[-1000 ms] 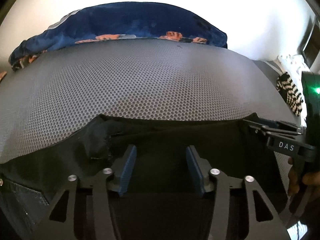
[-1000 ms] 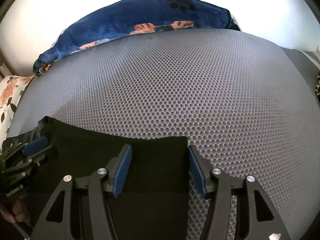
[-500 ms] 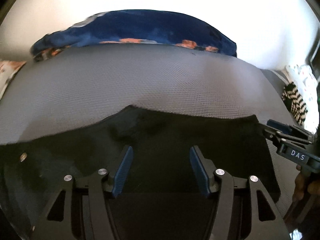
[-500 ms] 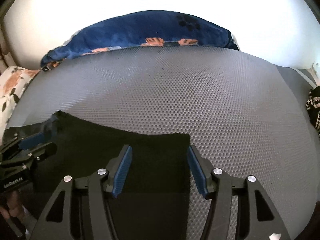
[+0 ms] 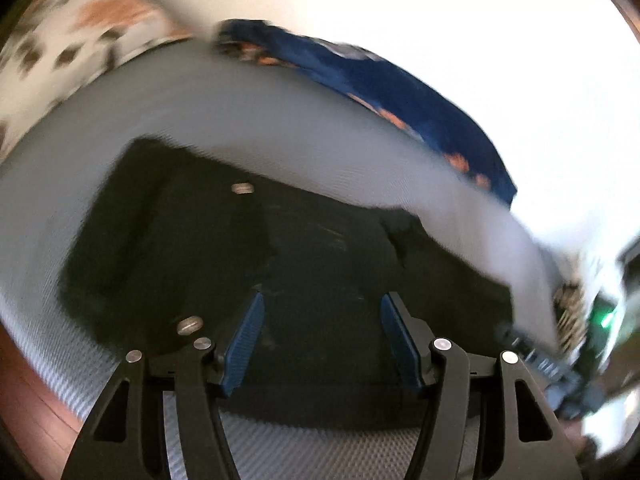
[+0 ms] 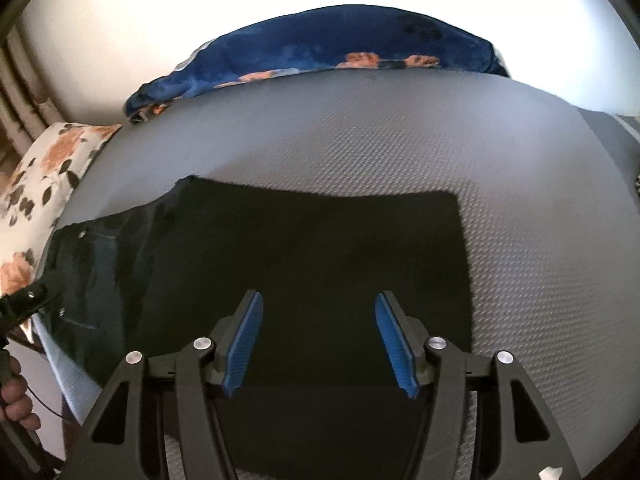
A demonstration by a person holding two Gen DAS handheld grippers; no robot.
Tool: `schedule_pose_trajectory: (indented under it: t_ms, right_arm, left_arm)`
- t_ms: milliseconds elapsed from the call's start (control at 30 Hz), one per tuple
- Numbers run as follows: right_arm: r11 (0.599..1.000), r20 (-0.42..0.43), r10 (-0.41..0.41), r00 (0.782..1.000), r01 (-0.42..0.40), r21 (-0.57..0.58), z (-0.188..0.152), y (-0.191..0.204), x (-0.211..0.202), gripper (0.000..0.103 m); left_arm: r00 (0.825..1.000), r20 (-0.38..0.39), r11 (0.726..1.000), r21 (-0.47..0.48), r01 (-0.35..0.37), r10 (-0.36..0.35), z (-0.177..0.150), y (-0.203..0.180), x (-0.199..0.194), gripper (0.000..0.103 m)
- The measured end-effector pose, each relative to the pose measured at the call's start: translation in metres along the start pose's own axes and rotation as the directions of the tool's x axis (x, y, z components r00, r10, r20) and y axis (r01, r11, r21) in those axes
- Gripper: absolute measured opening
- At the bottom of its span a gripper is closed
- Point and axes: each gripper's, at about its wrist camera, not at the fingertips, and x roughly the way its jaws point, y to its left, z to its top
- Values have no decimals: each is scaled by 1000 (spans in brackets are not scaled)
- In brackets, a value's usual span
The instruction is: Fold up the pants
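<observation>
Black pants (image 6: 304, 264) lie flat and folded on the grey honeycomb mat (image 6: 520, 208); the waist end with metal buttons is at the left. In the blurred left wrist view the pants (image 5: 320, 248) fill the middle, with a button (image 5: 243, 188) showing. My left gripper (image 5: 320, 340) is open and empty, hovering above the pants. My right gripper (image 6: 318, 344) is open and empty above the pants' near edge. The left gripper's body (image 6: 24, 304) shows at the far left of the right wrist view, the right gripper (image 5: 560, 372) at the right of the left wrist view.
A dark blue blanket with orange prints (image 6: 320, 52) lies along the far edge of the mat. A white floral pillow (image 6: 36, 184) lies at the left. A black-and-white patterned cloth (image 5: 570, 316) sits at the right. The mat's left edge drops to the floor (image 5: 24, 384).
Both grippers have pulled up and back from the pants, which lie released on the mat. The left gripper has swung left, and its view is blurred with motion.
</observation>
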Motion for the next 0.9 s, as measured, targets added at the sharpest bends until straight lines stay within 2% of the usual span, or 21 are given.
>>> schedule_pose_trajectory:
  t_ms: [100,200,367,667,800,867,900]
  right_arm:
    - [1000,-9,13,1000,-14,-19,-5,9,1,57]
    - [999,-18,19,1000,-19,-28,-10,15,4,59]
    - [999,-42,29,999,-31,-37,-15,21,10,59]
    - [998,-73,25,997,-28,-51,-22,27,21,59]
    - [998,-73,13,997,-17,-61,-22,28,23,60]
    - [998,-77,14,997,-18,-60,-21,28,25,61]
    - [998,-77,14,997,-18,-61,-22,27,26,62]
  left_arm:
    - [998,49,990,-134,43,-37,0,35,-24,62]
    - [994,95,962,-261,77,-53,-6,71,-41,62]
    - [991,118,888,-444,117,-71,-18,119,-46,62]
    - [988,89,775,-613,152,-124,-33,162,-23,62]
    - [985,107,763,-623,170,-133,-33,168,-11,62]
    - [984,126,773,-610,175,-123,-28,166,-6,62]
    - [983,137,780,-600,179,-120,-25,164,-5,65]
